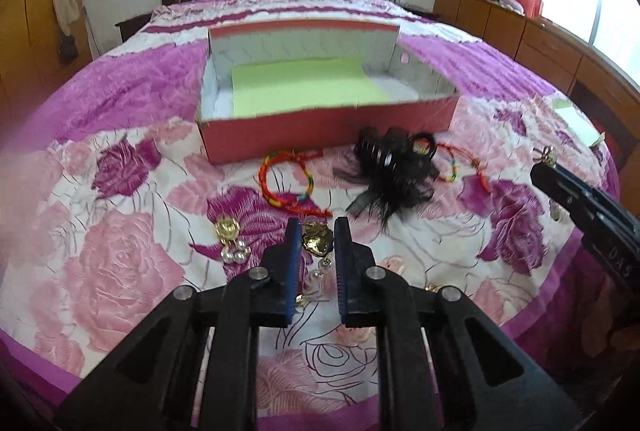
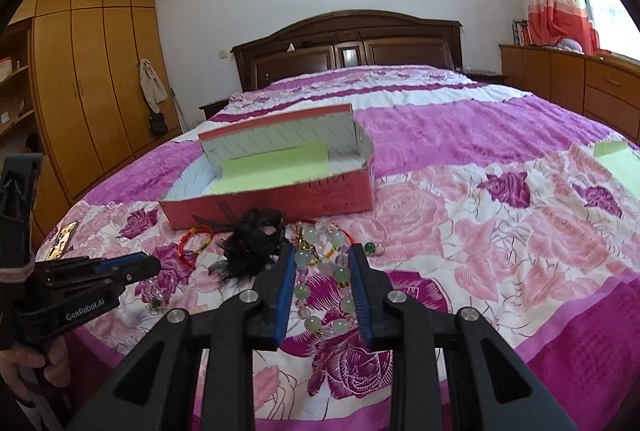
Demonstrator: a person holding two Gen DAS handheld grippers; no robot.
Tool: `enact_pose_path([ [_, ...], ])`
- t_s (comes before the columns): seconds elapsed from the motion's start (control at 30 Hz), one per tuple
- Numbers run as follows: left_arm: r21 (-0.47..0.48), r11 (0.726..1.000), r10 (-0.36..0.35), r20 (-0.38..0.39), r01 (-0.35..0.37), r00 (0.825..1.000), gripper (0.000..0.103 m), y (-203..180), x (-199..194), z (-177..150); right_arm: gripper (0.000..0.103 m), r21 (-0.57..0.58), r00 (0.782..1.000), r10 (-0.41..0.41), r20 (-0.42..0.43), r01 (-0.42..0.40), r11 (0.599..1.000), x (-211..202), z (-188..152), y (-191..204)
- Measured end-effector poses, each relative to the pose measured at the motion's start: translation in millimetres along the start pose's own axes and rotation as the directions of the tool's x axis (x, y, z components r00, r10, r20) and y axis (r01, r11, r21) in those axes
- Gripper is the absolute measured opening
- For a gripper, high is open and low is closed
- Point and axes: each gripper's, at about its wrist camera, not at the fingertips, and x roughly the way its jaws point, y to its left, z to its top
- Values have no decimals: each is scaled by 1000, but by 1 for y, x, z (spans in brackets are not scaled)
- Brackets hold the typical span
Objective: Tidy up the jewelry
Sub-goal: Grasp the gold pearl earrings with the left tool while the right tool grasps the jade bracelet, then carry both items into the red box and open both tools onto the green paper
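The left gripper (image 1: 317, 237) straddles a gold earring (image 1: 318, 241) on the bed (image 1: 120, 271), jaws narrow but not closed; the right gripper (image 2: 323, 261), moderately open, brackets a bead bracelet (image 2: 322, 287). Soft bedding may let either piece slip or snag before reaching the red box (image 1: 320, 135)

1. The left gripper (image 1: 316, 231) points forward and slightly down, its two blue-padded fingers (image 1: 293, 243) parted with a narrow gap between them.
2. The right gripper (image 2: 320, 255) also points forward and down, jaws parted somewhat wider than the left's.
3. From the right wrist view, the left gripper sits at the near left, level, held by a hand (image 2: 28, 363) low at the frame edge.
4. From the left wrist view, the right gripper's tip enters at the right; its jaw gap there looks small, though the angle is poor.
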Motion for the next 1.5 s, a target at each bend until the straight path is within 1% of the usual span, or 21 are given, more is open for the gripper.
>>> enact_pose_path([
  [0.23,-14,1000,12,58,-11,998,8,3,-15,20,29,-35,999,20,33,-19,999,-6,22,12],
  [0.43,-21,1000,23,101,-21,995,8,11,-16,48,29,-50,998,44,49,-42,998,3,50,17],
  [0.63,-21,999,42,147,-39,988,8,18,-10,80,29,-60,997,69,45,-66,996,25,80,20],
  [0.8,-35,998,49,156,-44,986,8,27,5,102,29,-74,997,73,39,-70,995,49,103,24],
  [1.03,-36,997,67,147,-62,987,8,35,27,128,29,-80,998,68,5,-67,995,94,133,26],
  [1.2,-29,997,80,113,-78,990,8,38,52,145,29,-67,998,52,-43,-55,996,127,144,21],
  [1.33,-34,997,76,73,-73,994,8,39,76,153,29,-54,994,32,-101,-38,998,158,151,16],
  [1.5,-44,995,87,16,-87,996,8,38,110,154,29,-23,983,14,-183,-18,1000,196,149,5],
])
